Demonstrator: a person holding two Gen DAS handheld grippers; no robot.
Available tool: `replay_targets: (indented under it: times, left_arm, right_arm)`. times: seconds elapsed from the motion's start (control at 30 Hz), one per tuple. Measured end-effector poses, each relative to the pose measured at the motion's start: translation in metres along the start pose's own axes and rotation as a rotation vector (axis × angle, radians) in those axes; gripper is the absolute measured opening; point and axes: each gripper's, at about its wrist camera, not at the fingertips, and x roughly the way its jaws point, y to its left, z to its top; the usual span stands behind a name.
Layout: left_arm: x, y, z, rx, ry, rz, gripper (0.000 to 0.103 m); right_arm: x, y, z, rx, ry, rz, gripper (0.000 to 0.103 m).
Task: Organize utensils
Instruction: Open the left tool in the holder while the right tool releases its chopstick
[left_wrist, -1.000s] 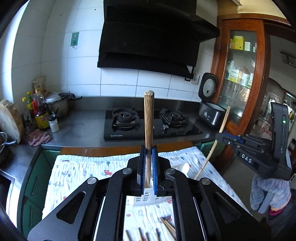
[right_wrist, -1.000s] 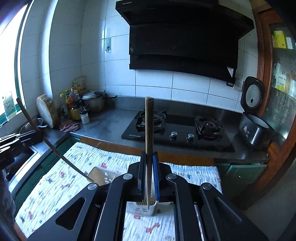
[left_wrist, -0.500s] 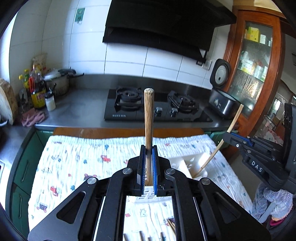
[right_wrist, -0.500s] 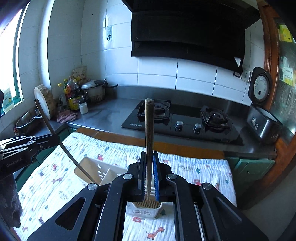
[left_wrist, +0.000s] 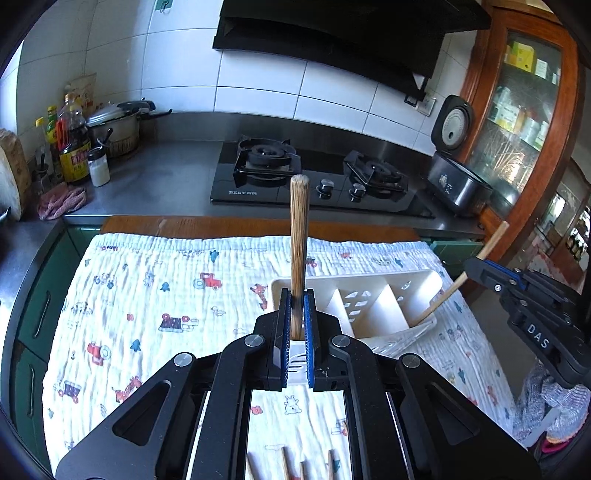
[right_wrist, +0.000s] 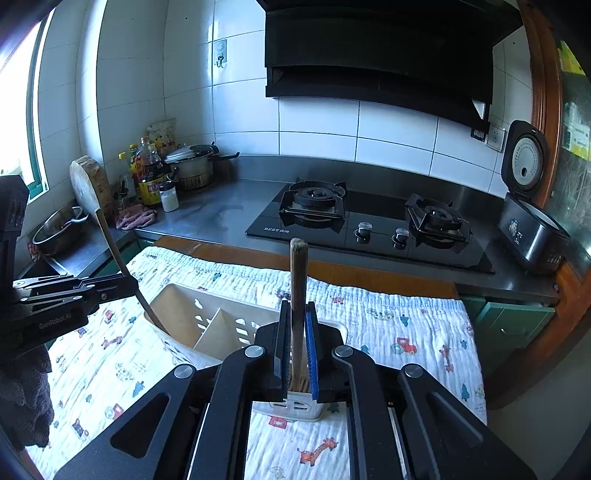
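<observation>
My left gripper (left_wrist: 296, 325) is shut on a wooden chopstick (left_wrist: 298, 251) that stands upright, its lower end in the left compartment of a white divided utensil basket (left_wrist: 373, 295) on the patterned cloth. My right gripper (right_wrist: 297, 339) is shut on another wooden chopstick (right_wrist: 297, 295), its lower end in the basket's right compartment (right_wrist: 295, 402) among other sticks. The right gripper also shows in the left wrist view (left_wrist: 476, 264), and the left gripper in the right wrist view (right_wrist: 127, 286), each with its stick slanting into the basket (right_wrist: 207, 314).
Several loose chopsticks (left_wrist: 284, 463) lie on the cloth (left_wrist: 147, 295) near its front edge. Behind the table are a steel counter with a gas hob (left_wrist: 317, 177), bottles (left_wrist: 74, 147), a pot (right_wrist: 192, 166) and a rice cooker (right_wrist: 528, 206). A wooden cabinet (left_wrist: 524, 110) stands at the right.
Both grippers have come lower and closer to the basket with their chopsticks, whose lower ends are now down in its compartments. The grips are unchanged.
</observation>
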Motion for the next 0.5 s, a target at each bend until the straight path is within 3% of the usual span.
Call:
replay_targets:
  times: [0.23,0.43,0.5]
  left_arm:
    - [-0.011,0.003,0.001,-0.019,-0.017,-0.014,0.008]
    - [-0.044,0.0,0.001,-0.024,-0.071,-0.037,0.009]
    - [-0.058,-0.002,-0.001,-0.021,-0.092,-0.04,0.02]
  right_arm:
    - [-0.02,0.0,0.002,-0.019,-0.047,-0.028,0.031]
    - [-0.057,-0.001,0.001,-0.027,-0.102,-0.054,0.048]
    - [-0.071,0.0,-0.001,-0.031,-0.118,-0.057,0.053]
